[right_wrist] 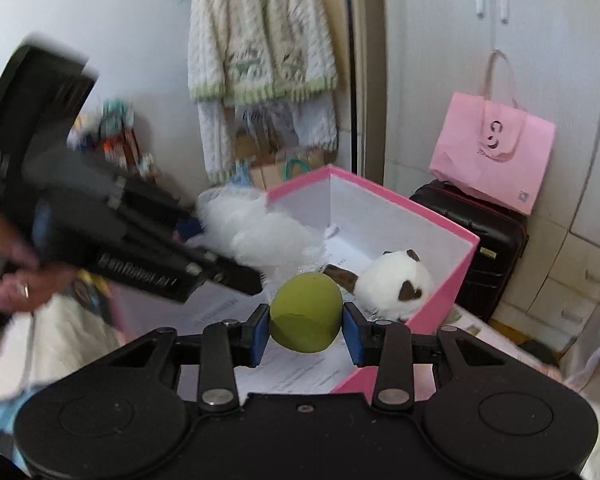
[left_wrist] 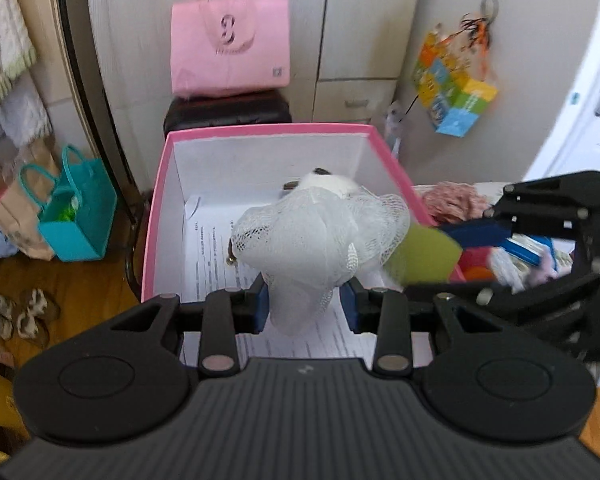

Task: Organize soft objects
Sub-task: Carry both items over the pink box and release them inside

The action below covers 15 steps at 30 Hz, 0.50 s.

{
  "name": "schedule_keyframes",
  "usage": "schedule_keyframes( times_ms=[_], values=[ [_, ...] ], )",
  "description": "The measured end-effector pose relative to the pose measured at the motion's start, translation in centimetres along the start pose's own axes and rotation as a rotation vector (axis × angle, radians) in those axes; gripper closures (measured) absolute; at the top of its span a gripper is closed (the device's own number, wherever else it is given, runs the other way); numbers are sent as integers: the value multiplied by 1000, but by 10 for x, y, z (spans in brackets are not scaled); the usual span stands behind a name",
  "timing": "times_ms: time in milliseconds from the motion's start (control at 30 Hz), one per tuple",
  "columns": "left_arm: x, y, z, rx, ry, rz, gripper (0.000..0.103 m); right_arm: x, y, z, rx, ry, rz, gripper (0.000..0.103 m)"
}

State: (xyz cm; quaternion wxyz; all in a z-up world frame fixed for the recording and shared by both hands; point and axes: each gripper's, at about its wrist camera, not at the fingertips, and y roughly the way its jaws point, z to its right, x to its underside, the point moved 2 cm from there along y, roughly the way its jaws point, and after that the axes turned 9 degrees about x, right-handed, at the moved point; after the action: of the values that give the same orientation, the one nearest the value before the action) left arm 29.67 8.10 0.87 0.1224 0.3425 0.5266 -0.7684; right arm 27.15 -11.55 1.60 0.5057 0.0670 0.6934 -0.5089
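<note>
1. Left hand-held gripper (left_wrist: 305,307), low centre of the left wrist view, has its blue pads pressed on a white mesh bath pouf (left_wrist: 320,240), which hangs over the open pink box (left_wrist: 260,130).
2. Right hand-held gripper (right_wrist: 305,330), low centre of the right wrist view, is clamped partway closed on a green ball (right_wrist: 305,312); its pads touch the ball on both sides, above the box's near corner.
3. Inside the box a white and brown plush toy (right_wrist: 396,284) lies on printed paper sheets (left_wrist: 212,256) against the far wall.
4. A person's hand (right_wrist: 12,276) at the left edge of the right wrist view grips the left tool's handle.
5. Behind the box, a pink tote bag (left_wrist: 230,46) sits on a dark suitcase (right_wrist: 484,248); a teal bag (left_wrist: 78,216) stands on the floor at the left.
</note>
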Motion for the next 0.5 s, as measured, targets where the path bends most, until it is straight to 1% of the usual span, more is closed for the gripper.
schedule_keyframes(
  times_ms=[67, 133, 267, 367, 400, 433, 467, 500],
  values=[
    [-9, 14, -8, -21, -12, -21, 68, -7, 19, 5, 11, -29, -38, 59],
    [-17, 27, -14, -44, -20, -39, 68, -12, 37, 10, 3, -49, -77, 59],
    [-23, 49, -21, -86, -15, -76, 68, -17, 63, 9, 8, -115, -119, 59],
    [-26, 58, -22, -115, -16, -83, 62, -19, 77, 5, 23, -161, -128, 59],
    [-27, 59, -22, -126, -19, -82, 55, -19, 80, 3, 30, -179, -129, 58],
    [-26, 59, -21, -127, -19, -79, 50, -19, 82, 2, 41, -193, -123, 58],
    [-26, 58, -21, -118, -19, -70, 49, -19, 84, 1, 58, -200, -113, 58],
    [-27, 56, -21, -112, -20, -63, 46, -20, 84, 1, 68, -202, -104, 57]
  ],
)
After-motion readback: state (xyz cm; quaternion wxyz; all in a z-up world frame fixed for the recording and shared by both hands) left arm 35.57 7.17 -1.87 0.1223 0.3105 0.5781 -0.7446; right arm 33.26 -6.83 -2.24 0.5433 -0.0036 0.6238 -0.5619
